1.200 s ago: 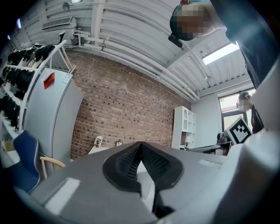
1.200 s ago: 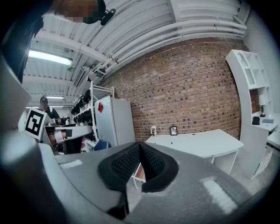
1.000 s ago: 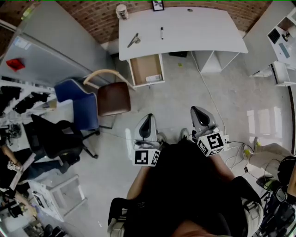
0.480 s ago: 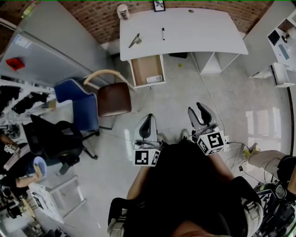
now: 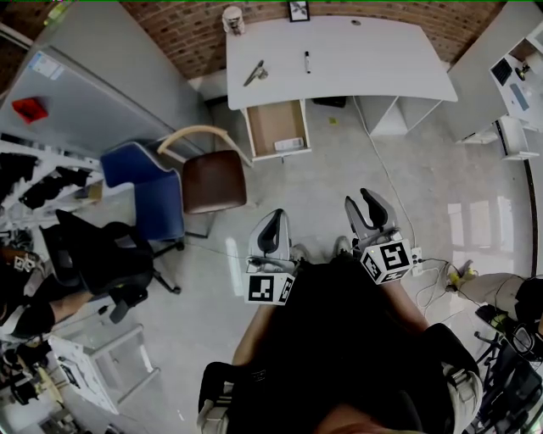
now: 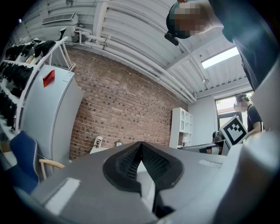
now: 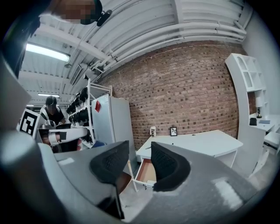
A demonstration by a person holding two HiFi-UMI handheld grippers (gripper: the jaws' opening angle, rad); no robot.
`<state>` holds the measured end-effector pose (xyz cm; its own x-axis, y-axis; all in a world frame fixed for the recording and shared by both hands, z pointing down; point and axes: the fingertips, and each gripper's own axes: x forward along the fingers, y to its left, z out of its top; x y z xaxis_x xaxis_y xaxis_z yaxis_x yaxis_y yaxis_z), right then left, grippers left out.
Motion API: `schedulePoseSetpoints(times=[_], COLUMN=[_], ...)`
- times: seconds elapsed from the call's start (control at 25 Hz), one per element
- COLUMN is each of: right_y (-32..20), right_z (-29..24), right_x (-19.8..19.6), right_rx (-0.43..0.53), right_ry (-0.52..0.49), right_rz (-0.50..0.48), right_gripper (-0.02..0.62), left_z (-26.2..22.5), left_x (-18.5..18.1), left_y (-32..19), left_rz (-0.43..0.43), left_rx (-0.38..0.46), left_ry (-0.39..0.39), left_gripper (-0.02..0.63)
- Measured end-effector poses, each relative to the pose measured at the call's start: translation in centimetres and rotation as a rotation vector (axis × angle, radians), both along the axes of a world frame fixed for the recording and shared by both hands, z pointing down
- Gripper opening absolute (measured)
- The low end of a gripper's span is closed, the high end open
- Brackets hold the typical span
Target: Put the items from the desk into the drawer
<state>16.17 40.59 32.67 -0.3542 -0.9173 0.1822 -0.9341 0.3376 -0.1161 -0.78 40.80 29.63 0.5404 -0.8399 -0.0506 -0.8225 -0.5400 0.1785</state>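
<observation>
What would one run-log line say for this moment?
left gripper shut, empty | right gripper just opened, empty | drawer open | pen, tool on desk

The right gripper [image 5: 360, 202] has just been opening. A second ago its jaws lay together, and now they stand apart with nothing between them. In the head view the far end of the room has slid a little to the right: the desk [image 5: 365, 59], its open drawer [image 5: 273, 123], and the cup [image 5: 233, 19] and pen [image 5: 307, 61] on top all sit slightly further right than before. At the near left edge the person [image 5: 34, 309] has shifted — the posture differs in each picture.
</observation>
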Motion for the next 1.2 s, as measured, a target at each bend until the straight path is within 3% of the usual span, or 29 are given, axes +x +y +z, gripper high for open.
schedulePoseSetpoints(times=[0.6,1.2], right_y=[0.5,-5.3], right_z=[0.6,1.5], right_x=[-4.3,-4.7], right_rx=[-0.012,-0.013], right_ry=[0.014,0.006], right_rz=[0.078,0.036], right_gripper=[0.161,0.152], left_z=[1.0,1.2], left_x=[-5.4,-5.5], left_y=[0.6,-3.8], left_rz=[0.050,0.016], left_rx=[0.007,0.011], left_ry=[0.014,0.011], left_gripper=[0.005,0.005])
